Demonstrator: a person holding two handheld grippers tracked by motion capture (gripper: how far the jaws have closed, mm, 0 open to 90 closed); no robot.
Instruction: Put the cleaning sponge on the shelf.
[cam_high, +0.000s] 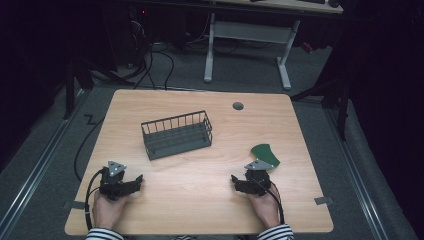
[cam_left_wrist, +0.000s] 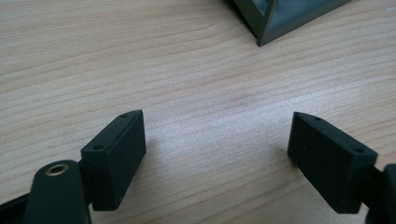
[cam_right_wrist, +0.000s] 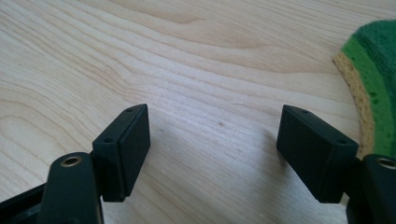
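Both grippers sit on the wooden table (cam_high: 200, 175) w/ jaws spread wide, nothing btwn them. Left gripper (cam_left_wrist: 215, 154) is near the front-left edge, right gripper (cam_right_wrist: 215, 149) front-right. Green-topped sponge (cam_high: 265, 155) lies flat just beside the right one, long axis running front-right to back-left. Wire basket (cam_high: 177, 134) sits mid-table, long side roughly left-right, slightly tilted.

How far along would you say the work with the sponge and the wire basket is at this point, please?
Nothing looks done yet: the green sponge lies on the table outside the dark wire basket, which looks empty. Nothing is in hand: the left gripper and the right gripper both rest near the table's front edge with jaws open on bare wood. The right one sits beside the sponge. Picking it up, probably for the basket, is left.
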